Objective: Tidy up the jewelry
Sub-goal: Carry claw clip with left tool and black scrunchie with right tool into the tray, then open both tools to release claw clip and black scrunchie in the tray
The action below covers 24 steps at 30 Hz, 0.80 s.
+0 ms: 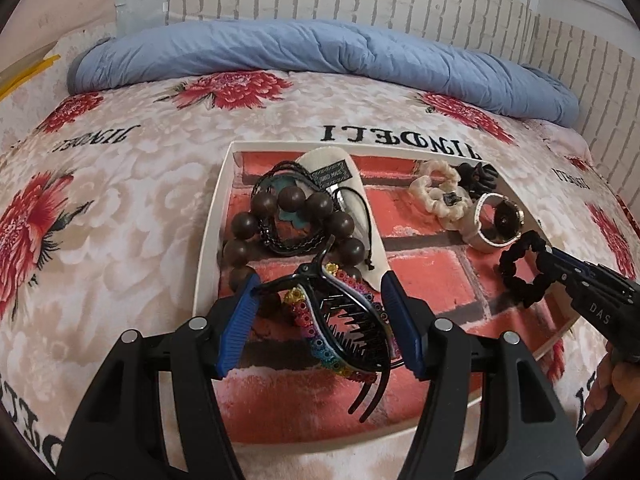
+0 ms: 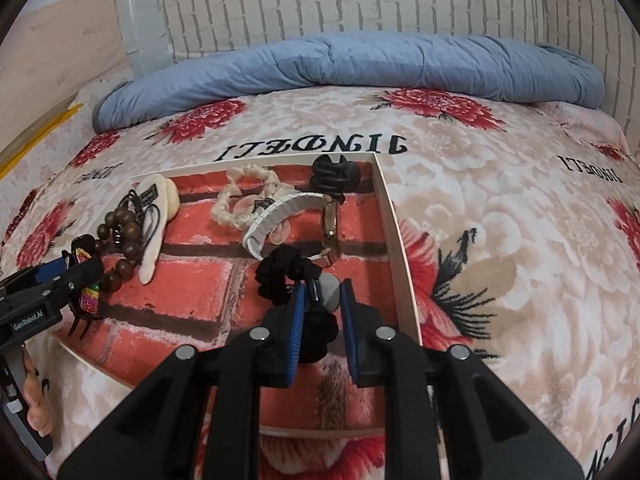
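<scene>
A shallow white tray with a brick-print lining lies on the bed. My left gripper stands open around a rainbow-studded black claw clip at the tray's near left. Brown wooden beads, black cords and a cream card lie just beyond. My right gripper holds a black scrunchie, which hangs from its left finger; the jaws are slightly apart. The right gripper also shows in the left wrist view. A white-strap watch, a cream scrunchie and a black clip lie at the tray's far right.
The tray rests on a floral blanket printed with red flowers. A rolled blue quilt runs along the back against a white brick-pattern wall. The left gripper shows at the left edge of the right wrist view.
</scene>
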### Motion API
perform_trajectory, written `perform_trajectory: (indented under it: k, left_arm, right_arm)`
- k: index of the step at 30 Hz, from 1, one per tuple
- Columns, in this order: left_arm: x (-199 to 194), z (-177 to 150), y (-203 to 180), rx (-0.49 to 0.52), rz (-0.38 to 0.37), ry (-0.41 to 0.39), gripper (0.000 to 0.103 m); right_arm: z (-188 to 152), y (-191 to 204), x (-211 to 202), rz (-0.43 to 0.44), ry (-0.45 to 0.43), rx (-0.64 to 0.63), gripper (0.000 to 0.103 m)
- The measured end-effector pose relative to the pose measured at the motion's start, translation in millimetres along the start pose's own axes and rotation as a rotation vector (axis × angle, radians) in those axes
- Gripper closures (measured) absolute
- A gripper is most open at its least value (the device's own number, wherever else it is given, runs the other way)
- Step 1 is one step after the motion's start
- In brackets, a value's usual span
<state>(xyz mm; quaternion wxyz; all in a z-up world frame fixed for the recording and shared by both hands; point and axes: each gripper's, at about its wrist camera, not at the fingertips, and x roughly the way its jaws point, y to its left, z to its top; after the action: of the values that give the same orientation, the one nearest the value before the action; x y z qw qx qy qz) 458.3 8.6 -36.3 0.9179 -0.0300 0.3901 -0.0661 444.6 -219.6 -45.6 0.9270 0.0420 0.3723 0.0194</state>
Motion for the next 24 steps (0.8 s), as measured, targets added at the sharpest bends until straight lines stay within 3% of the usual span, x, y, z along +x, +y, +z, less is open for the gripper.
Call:
perform_trajectory:
  k: [16, 20, 23, 24]
  left_arm:
    - [14, -1, 7, 0.006, 0.023, -0.009, 0.041]
    - [12, -3, 6, 0.017, 0.029, -0.004, 0.041]
    - [9, -4, 6, 0.011, 0.030, 0.004, 0.036]
    - [7, -4, 7, 0.008, 0.022, 0.005, 0.035]
  right_arm:
    - [-6, 4, 24, -0.027, 0.053, -0.018, 0.084]
    - [-6, 1, 22, 0.009, 0.066, 0.004, 0.084]
    - [-5, -6, 14, 0.019, 0.068, 0.032, 0.078]
    - [-5, -7, 11, 0.025, 0.063, 0.042, 0.070]
